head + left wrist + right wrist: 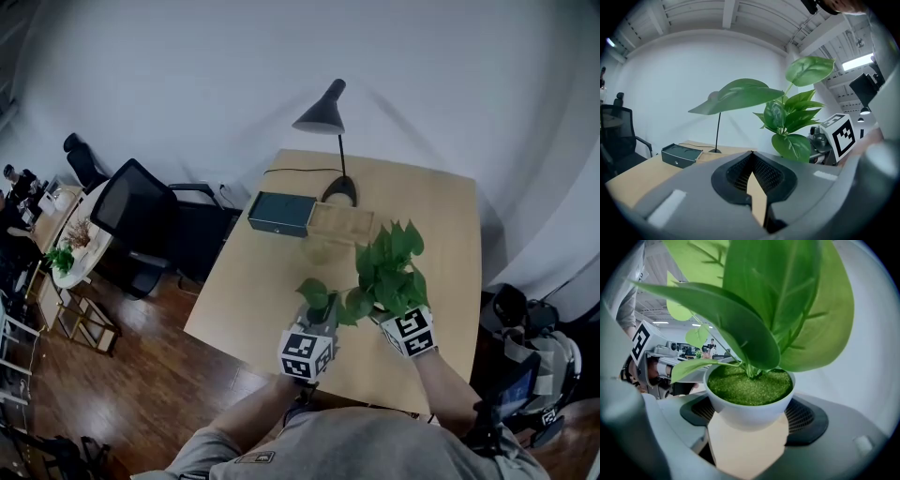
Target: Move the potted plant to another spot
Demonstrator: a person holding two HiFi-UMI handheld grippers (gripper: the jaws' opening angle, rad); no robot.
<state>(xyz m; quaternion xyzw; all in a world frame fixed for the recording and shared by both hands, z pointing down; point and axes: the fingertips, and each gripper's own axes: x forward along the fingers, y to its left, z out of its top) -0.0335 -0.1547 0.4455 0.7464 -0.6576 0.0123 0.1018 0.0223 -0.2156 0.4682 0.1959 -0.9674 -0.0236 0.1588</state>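
potted plant [389,267] sits at the near right part of the wooden desk [431,206], close to the person's edge, its green leaves spreading above both tools. the right tool [386,311] is closed on it: in the right gripper view the white pot [750,401] filled with green moss stands between the two dark pads, which press against its left and right sides, with bare desk showing beneath. whether the pot's base touches the desk cannot be told. the left tool [317,321] is just beside the plant on its left, under a low leaf; in the left gripper view its jaws meet at their tips with nothing between them, only a thin wedge of desk showing below the point [751,157], and the plant's leaves [787,117] and the right tool's marker cube [840,135] rise to its right. further back on the desk stand a dark green box [281,213], a shallow wooden tray [342,222] touching the box's right end, and a black desk lamp [323,112] with its round base behind the tray. a black office chair [141,211] stands off the desk's left side on the wooden floor [159,375].
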